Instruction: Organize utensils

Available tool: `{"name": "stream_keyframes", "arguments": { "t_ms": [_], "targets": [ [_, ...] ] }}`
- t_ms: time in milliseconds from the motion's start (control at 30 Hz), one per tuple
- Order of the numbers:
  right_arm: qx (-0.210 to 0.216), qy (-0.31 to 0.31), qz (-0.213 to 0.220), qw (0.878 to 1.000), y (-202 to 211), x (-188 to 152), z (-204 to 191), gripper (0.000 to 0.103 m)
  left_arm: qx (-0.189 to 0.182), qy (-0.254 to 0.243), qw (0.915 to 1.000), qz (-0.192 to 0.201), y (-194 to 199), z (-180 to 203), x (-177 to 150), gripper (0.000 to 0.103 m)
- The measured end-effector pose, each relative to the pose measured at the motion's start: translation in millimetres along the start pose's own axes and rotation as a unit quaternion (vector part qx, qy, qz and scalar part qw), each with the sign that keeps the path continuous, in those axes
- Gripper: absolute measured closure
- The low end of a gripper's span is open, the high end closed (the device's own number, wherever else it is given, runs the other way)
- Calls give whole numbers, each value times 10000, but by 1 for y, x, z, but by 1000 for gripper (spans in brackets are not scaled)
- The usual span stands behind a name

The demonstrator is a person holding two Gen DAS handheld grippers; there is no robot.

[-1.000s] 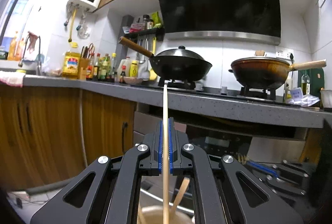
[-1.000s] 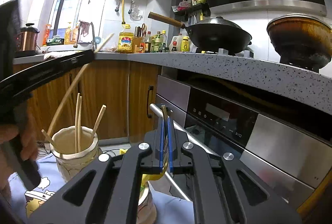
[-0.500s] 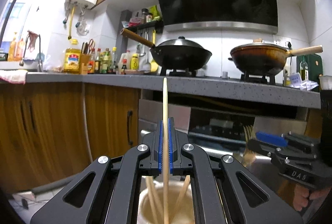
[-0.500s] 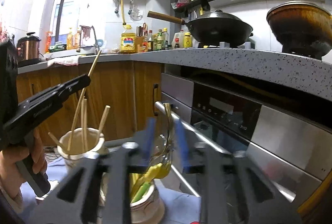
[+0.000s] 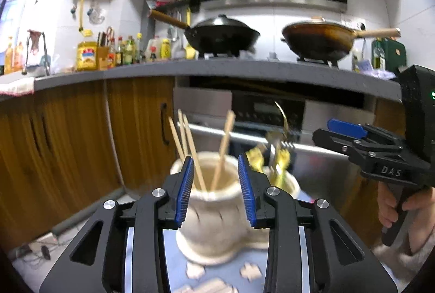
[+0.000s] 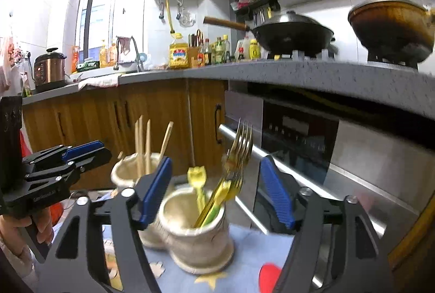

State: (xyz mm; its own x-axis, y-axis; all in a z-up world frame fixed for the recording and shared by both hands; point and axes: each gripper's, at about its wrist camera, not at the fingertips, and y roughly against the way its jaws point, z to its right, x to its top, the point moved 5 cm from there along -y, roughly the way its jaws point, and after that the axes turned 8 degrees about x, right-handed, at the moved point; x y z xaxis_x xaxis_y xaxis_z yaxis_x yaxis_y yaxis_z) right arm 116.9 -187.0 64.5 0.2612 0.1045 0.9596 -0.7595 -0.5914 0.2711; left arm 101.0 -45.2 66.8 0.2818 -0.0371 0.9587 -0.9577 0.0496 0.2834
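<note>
Two cream ceramic pots stand side by side on a blue patterned cloth (image 6: 252,246). The left pot (image 5: 214,211) holds several wooden chopsticks (image 5: 190,146). The right pot (image 6: 195,230) holds gold forks (image 6: 239,151) and yellow-handled utensils (image 6: 198,184). My left gripper (image 5: 216,187) is open and empty, just above and in front of the chopstick pot. My right gripper (image 6: 217,192) is open and empty, its jaws standing either side of the fork pot. Each gripper shows in the other's view: the right (image 5: 350,135), the left (image 6: 73,157).
An oven with a steel handle (image 6: 274,162) is right behind the pots. Wooden cabinet doors (image 5: 68,146) run to the left. The grey counter (image 5: 244,72) above carries a black wok (image 5: 223,34), a brown pan (image 5: 320,40) and bottles (image 5: 122,51).
My left gripper opened and let go of the chopstick, which now stands in the left pot. My right gripper opened wide and released the fork into the right pot. Both views tilted downward.
</note>
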Motion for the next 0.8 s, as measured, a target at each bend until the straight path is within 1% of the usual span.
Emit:
{"name": "stream_keyframes", "arguments": {
  "t_ms": [33, 100, 133, 167, 233, 333, 433, 533, 700, 800],
  "targets": [
    [13, -49, -96, 9999, 2, -8, -2, 26, -4, -42, 10000, -83, 5, 3, -8, 68],
    [74, -177, -239, 9995, 4, -22, -6, 22, -23, -86, 9998, -176, 12, 7, -19, 58],
    [71, -235, -316, 9992, 5, -30, -8, 22, 20, -113, 9998, -164, 18, 8, -28, 42],
    [52, -271, -378, 9989, 6, -36, -9, 21, 57, -133, 9998, -120, 23, 9, -33, 30],
    [-8, -321, -551, 9980, 5, -52, -14, 20, 139, -219, 9996, -80, 29, 11, -43, 30],
    [-118, -370, -770, 9963, 1, -73, -18, 17, 226, -208, 9993, -211, 31, 11, -56, 29],
    [-201, -379, -882, 9952, 0, -89, -20, 15, 342, -213, 9988, -293, 32, 6, -69, 26],
    [-221, -382, -914, 9948, -1, -98, -22, 13, 460, -168, 9981, -368, 30, 0, -78, 26],
    [-256, -336, -812, 9958, -1, -99, -25, 10, 655, -24, 9968, -465, 25, -10, -87, 25],
    [-340, -264, -746, 9963, -1, -101, -25, 7, 734, -41, 9964, -428, 25, -11, -89, 22]
  ]
}}
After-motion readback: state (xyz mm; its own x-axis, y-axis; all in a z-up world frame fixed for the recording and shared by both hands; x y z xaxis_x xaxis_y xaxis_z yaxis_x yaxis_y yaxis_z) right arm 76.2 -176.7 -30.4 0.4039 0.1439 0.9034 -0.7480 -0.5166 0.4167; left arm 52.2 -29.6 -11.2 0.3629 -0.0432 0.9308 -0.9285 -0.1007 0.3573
